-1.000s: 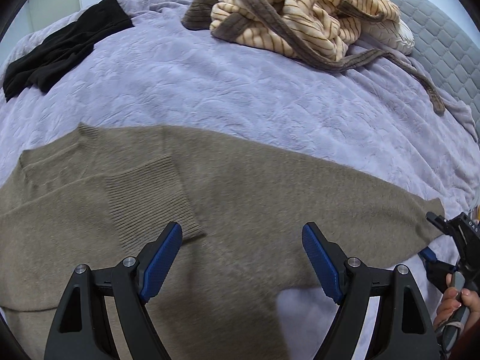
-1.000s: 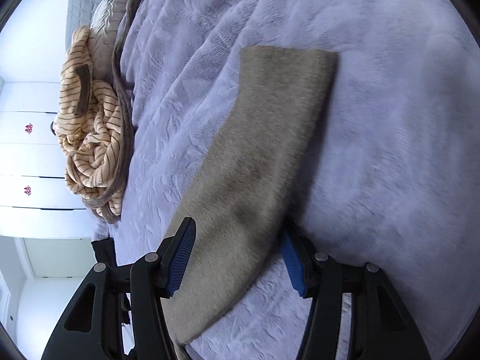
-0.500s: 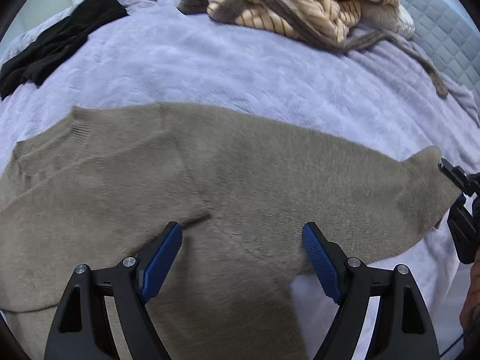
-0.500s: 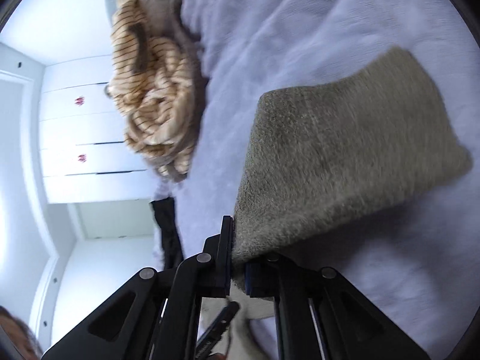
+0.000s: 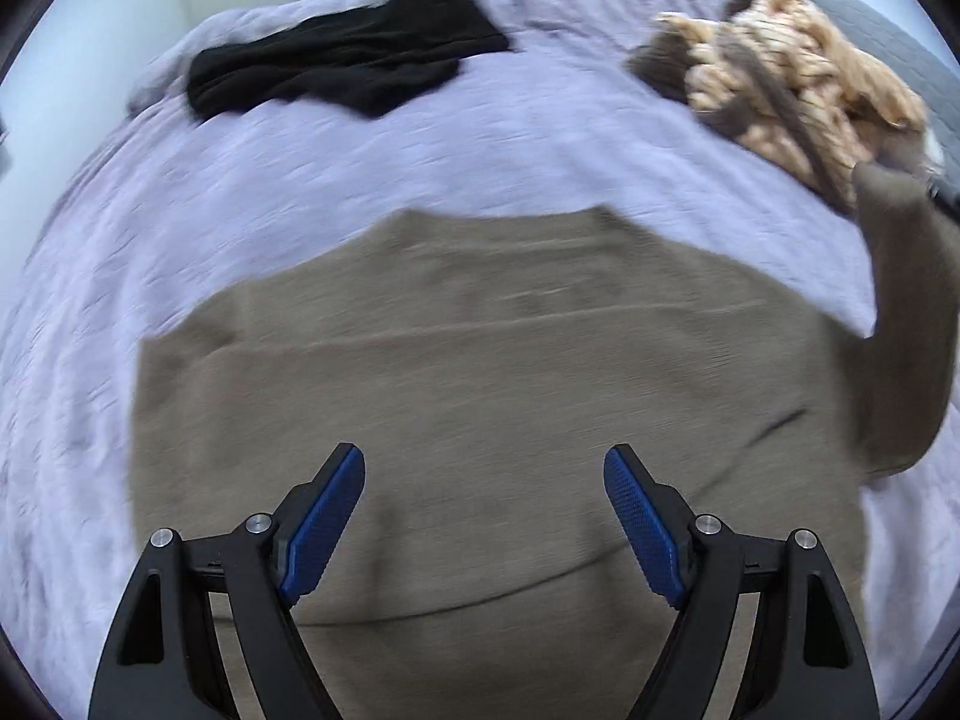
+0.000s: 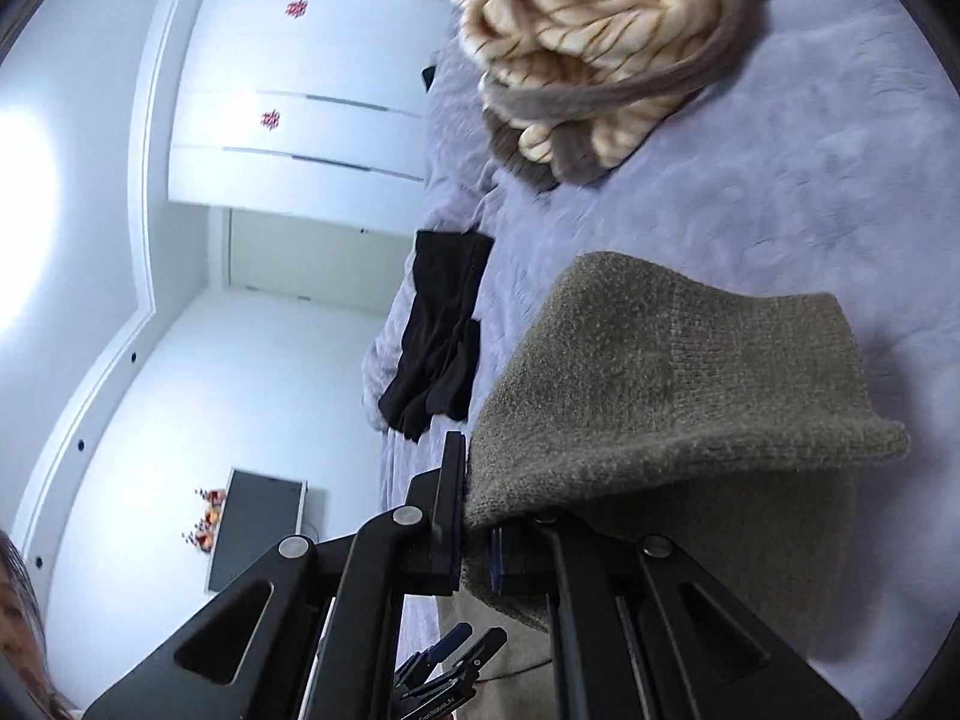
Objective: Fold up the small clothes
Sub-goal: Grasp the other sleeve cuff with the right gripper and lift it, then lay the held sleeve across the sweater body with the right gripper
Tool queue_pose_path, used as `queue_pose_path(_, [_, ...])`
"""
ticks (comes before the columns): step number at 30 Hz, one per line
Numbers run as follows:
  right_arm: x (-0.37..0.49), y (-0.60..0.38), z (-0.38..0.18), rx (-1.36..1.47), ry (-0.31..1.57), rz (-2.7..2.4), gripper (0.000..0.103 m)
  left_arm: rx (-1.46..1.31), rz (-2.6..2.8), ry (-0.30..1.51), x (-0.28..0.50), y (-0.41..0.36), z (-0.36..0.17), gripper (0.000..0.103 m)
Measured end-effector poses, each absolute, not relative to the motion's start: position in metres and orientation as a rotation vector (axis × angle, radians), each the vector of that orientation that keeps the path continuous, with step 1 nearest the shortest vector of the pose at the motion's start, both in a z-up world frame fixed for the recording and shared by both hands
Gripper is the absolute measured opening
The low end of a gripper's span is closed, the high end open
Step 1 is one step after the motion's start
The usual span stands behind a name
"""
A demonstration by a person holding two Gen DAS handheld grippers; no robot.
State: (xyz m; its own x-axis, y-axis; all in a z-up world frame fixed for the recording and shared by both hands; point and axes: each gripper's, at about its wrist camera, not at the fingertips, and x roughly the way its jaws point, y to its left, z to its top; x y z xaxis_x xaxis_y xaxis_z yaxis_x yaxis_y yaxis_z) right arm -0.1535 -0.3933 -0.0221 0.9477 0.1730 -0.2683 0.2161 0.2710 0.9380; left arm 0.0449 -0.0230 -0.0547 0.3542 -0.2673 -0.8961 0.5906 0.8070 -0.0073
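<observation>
A taupe knit sweater (image 5: 480,372) lies spread on the lilac bed cover (image 5: 300,168). My left gripper (image 5: 483,516) is open and empty, hovering over the sweater's body. My right gripper (image 6: 477,516) is shut on the sweater's sleeve (image 6: 672,396) and holds it lifted above the bed. In the left wrist view the raised sleeve (image 5: 906,324) hangs at the right edge, with the right gripper barely visible at the frame edge.
A black garment (image 5: 342,66) lies at the far side of the bed, and it also shows in the right wrist view (image 6: 444,330). A striped beige and brown garment heap (image 5: 798,96) sits at the far right. White wardrobe doors (image 6: 300,90) stand beyond the bed.
My right gripper closed on the sleeve end and lifted it up off the bed. My left gripper moved left over the sweater's body and stayed open.
</observation>
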Motion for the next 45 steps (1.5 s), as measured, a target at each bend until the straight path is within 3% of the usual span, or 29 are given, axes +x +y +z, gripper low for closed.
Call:
queue_pose_path(9, [-0.027,-0.263,-0.002,0.919,0.615,0.207,0.007,0.270,-0.414,1.146,0.066,0.073,-0.082,0.083])
queue_pose_path(17, [0.012,-0.164,-0.084,0.563,1.066,0.192,0.011,0.268,-0.447,1.131,0.061,0.076,-0.088,0.083])
queue_pose_path(18, [0.010,-0.163,-0.092,0.557,1.096,0.176,0.023,0.261,-0.449,1.132,0.061,0.076,-0.088,0.083])
queue_pose_path(19, [0.007,-0.167,-0.100,0.564,1.118,0.154,0.044,0.257,-0.451,1.133,0.061,0.076,-0.088,0.083])
queue_pose_path(21, [-0.003,-0.178,-0.101,0.638,1.088,0.137,0.066,0.256,-0.457,1.131,0.062,0.077,-0.087,0.083])
queue_pose_path(24, [-0.019,-0.209,-0.098,0.816,0.999,0.050,0.066,0.252,-0.466,1.132,0.061,0.078,-0.086,0.083])
queue_pose_path(26, [-0.026,-0.240,-0.109,1.016,0.941,-0.016,0.061,0.240,-0.470,1.135,0.059,0.080,-0.083,0.083])
queue_pose_path(28, [-0.024,-0.261,-0.122,1.180,0.905,-0.061,0.008,0.226,-0.478,1.138,0.058,0.082,-0.079,0.083])
queue_pose_path(30, [-0.019,-0.268,-0.115,1.187,0.876,-0.081,0.008,0.216,-0.489,1.140,0.056,0.085,-0.075,0.083])
queue_pose_path(35, [0.018,-0.194,-0.054,0.602,0.900,0.126,0.008,0.208,-0.517,1.146,0.047,0.090,-0.075,0.083])
queue_pose_path(39, [0.030,-0.119,-0.062,0.289,1.038,0.323,0.012,0.211,-0.516,1.173,0.039,0.094,-0.080,0.083])
queue_pose_path(42, [0.019,-0.099,-0.076,0.169,1.098,0.313,0.047,0.216,-0.520,1.173,0.034,0.097,-0.079,0.083])
queue_pose_path(43, [0.015,-0.099,-0.077,0.174,1.099,0.314,0.053,0.216,-0.524,1.172,0.033,0.098,-0.078,0.083])
queue_pose_path(45, [0.004,-0.109,-0.079,0.225,1.104,0.305,0.053,0.210,-0.530,1.175,0.033,0.099,-0.077,0.083])
